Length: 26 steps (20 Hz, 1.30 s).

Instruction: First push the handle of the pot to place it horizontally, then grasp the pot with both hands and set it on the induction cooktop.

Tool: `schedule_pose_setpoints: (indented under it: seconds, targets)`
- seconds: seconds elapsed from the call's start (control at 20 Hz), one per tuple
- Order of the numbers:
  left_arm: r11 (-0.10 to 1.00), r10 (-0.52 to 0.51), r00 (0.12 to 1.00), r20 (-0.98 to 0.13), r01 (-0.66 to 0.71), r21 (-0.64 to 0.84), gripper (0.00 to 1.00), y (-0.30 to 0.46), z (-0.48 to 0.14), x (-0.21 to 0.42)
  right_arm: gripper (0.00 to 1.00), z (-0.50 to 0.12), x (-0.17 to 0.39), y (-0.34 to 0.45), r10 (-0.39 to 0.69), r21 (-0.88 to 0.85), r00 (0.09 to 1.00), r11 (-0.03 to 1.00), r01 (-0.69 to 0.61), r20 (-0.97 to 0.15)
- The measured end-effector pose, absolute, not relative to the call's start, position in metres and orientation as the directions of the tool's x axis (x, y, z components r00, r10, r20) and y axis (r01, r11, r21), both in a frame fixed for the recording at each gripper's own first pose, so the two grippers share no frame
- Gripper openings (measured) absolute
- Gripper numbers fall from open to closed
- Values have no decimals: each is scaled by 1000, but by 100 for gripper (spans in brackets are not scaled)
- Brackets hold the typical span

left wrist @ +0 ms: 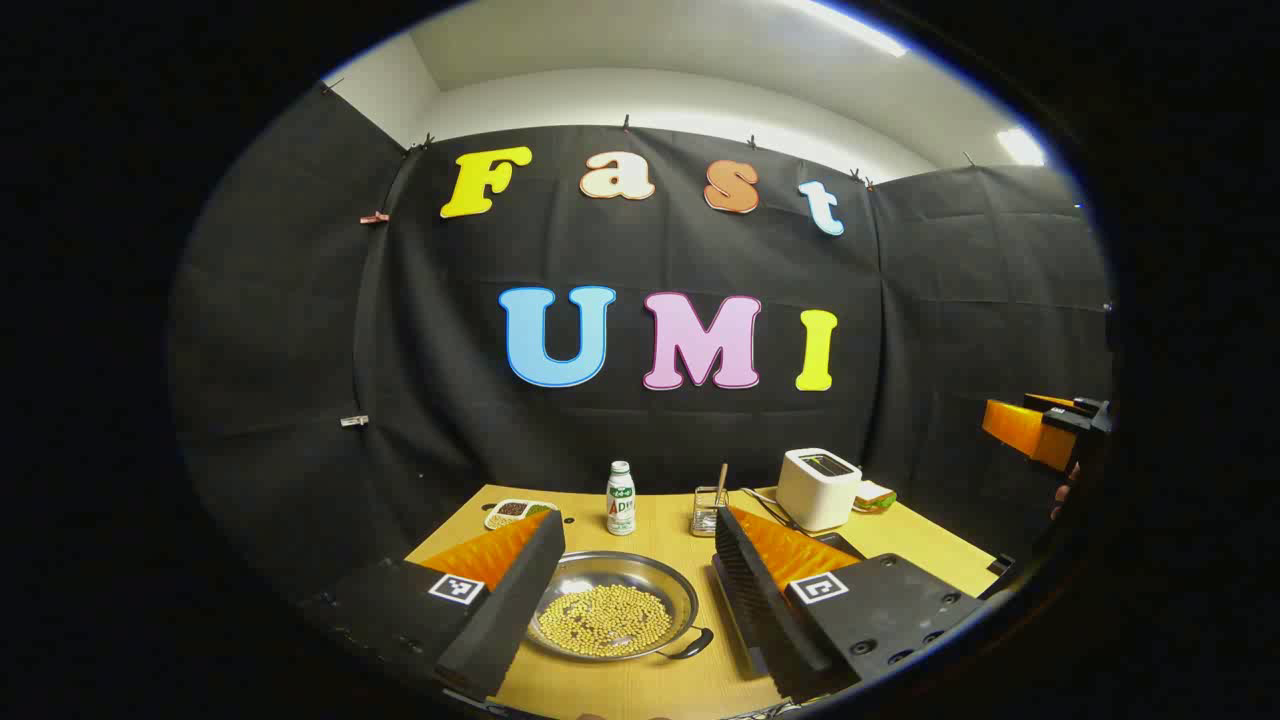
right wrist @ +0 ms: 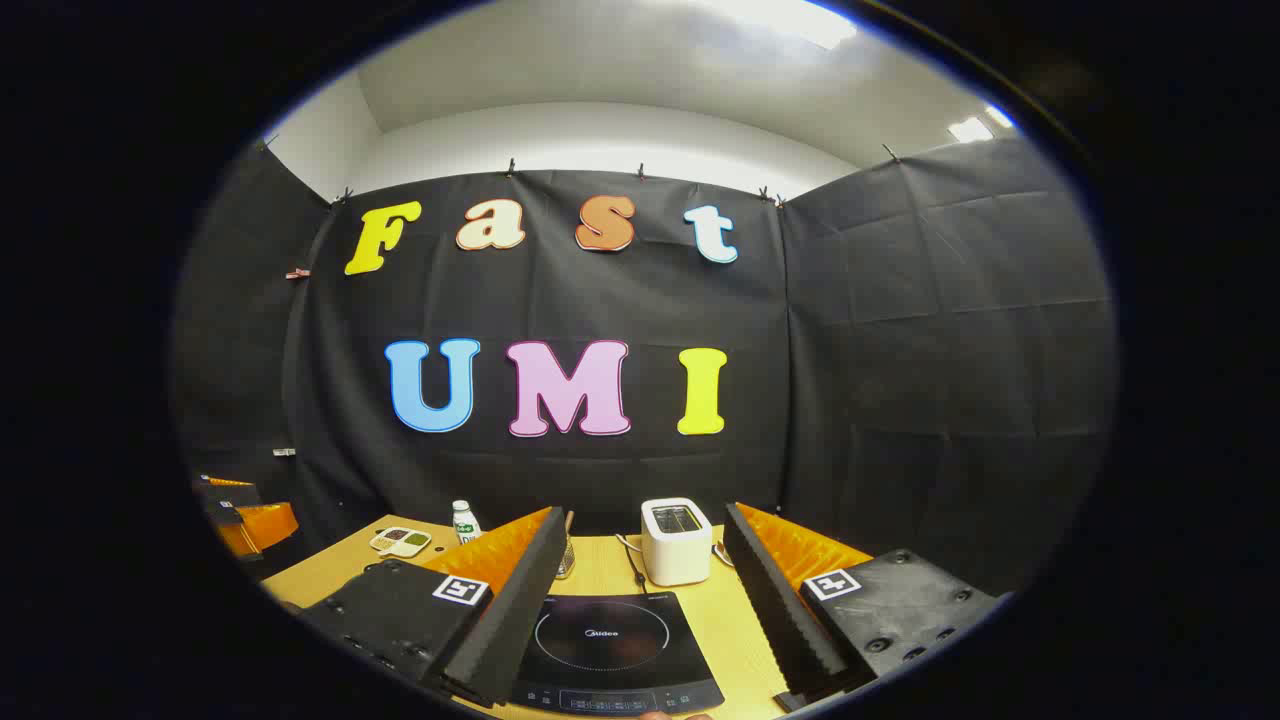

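A shallow steel pot (left wrist: pixel 612 608) holding yellow beans rests on the wooden table (left wrist: pixel 650 690). One loop handle (left wrist: pixel 692 646) shows at its near right rim. My left gripper (left wrist: pixel 632 590) hangs open above the table, a finger on each side of the pot, touching nothing. In the right gripper view the black induction cooktop (right wrist: pixel 610 645) lies flat on the table (right wrist: pixel 735 640), with my right gripper (right wrist: pixel 640 590) open above it and nothing between its fingers. The right gripper (left wrist: pixel 1045 428) also appears far right in the left gripper view. The left gripper (right wrist: pixel 240 515) is seen at the far left in the right gripper view.
Along the table's back stand a small bottle (left wrist: pixel 621 498), a glass jar with a spoon (left wrist: pixel 709 508), a white toaster (left wrist: pixel 818 487) and a divided dish of grains (left wrist: pixel 515 513). The toaster (right wrist: pixel 676 541) sits just behind the cooktop. A sandwich (left wrist: pixel 874 495) lies beside the toaster.
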<state>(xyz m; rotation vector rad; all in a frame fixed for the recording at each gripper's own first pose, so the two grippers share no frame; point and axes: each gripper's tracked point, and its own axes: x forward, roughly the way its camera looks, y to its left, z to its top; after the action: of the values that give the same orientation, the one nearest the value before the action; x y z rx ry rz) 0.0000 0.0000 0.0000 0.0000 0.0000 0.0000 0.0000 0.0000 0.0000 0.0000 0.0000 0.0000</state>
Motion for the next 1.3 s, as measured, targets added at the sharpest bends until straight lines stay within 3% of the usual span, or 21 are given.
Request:
schedule_pose_setpoints:
  seconds: [0.6,0.65,0.7,0.95,1.05,1.1,1.15,1.2,1.25,1.3]
  targets:
    - [1000,-5,1000,-28,4,-3,95,9,-12,7,98,-9,10,10,-24,-14,999,1000,24,-24]
    - [1000,-5,999,-34,5,1,95,10,-14,8,94,-10,12,11,-27,-15,999,1000,27,-26]
    - [1000,-4,999,-43,4,5,95,11,-14,9,98,-13,12,13,-28,-15,999,1000,28,-32]
    - [1000,-26,997,-66,27,13,95,10,-15,14,98,-15,23,14,-40,-32,998,999,38,-43]
    - [999,-28,996,-79,29,17,95,9,-18,17,94,-19,28,15,-41,-32,998,999,39,-52]
    - [999,-30,996,-86,31,16,95,8,-17,18,98,-22,29,15,-42,-30,997,999,40,-58]
    - [999,-33,995,-92,35,15,95,5,-18,20,94,-23,30,14,-43,-29,997,999,41,-60]
    - [999,-36,994,-100,38,14,95,4,-18,23,99,-24,32,13,-44,-29,997,999,42,-62]
    - [999,-41,993,-106,43,16,95,1,-19,26,94,-27,33,12,-43,-31,997,999,41,-65]
    - [999,-46,993,-112,48,18,95,-1,-19,28,99,-29,35,11,-43,-31,997,999,40,-69]
